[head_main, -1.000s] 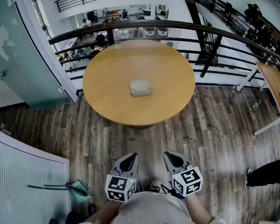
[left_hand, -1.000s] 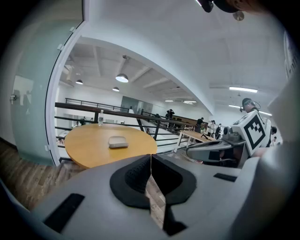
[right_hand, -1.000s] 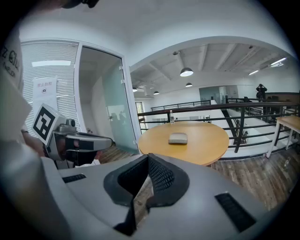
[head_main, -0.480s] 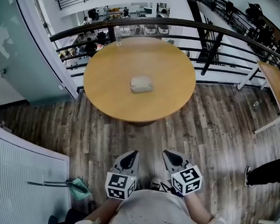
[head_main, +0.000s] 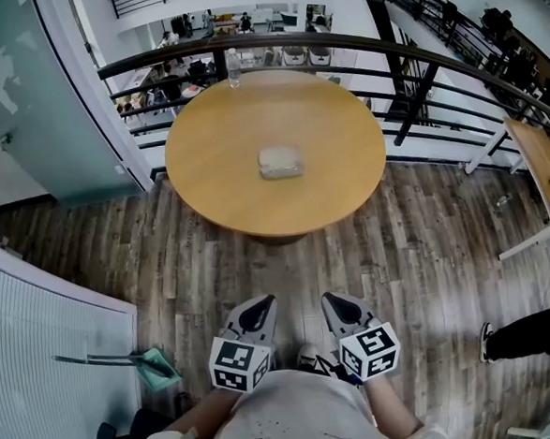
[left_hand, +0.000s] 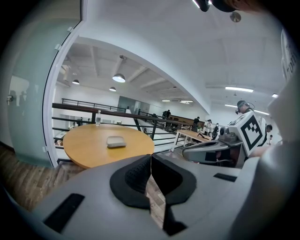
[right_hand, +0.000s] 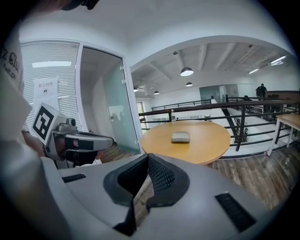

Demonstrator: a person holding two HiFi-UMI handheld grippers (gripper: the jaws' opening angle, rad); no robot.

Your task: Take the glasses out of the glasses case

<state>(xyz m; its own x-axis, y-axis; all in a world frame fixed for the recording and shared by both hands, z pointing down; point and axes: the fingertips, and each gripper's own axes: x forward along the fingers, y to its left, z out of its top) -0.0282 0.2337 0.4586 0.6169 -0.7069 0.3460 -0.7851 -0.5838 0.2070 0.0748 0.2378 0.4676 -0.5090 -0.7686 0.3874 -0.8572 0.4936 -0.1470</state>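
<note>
A closed grey glasses case (head_main: 280, 162) lies near the middle of a round wooden table (head_main: 207, 181); the glasses themselves are not visible. My left gripper (head_main: 261, 308) and right gripper (head_main: 330, 303) are held side by side close to my body, over the wood floor and well short of the table. Both are shut with nothing between their jaws. The left gripper view shows the case (left_hand: 116, 141) far beyond the shut left gripper (left_hand: 151, 157). In the right gripper view the case (right_hand: 180, 137) also lies far beyond the shut right gripper (right_hand: 148, 157).
A clear water bottle (head_main: 233, 71) stands at the table's far edge. A dark metal railing (head_main: 414, 63) curves behind the table. A glass wall (head_main: 22, 100) rises at the left, a green dustpan (head_main: 154, 371) lies on the floor, and another desk (head_main: 544, 172) stands at the right.
Only the head view has shifted slightly, so the table and case sit a little higher in it. Both grippers stay shut and in the same place by my body.
</note>
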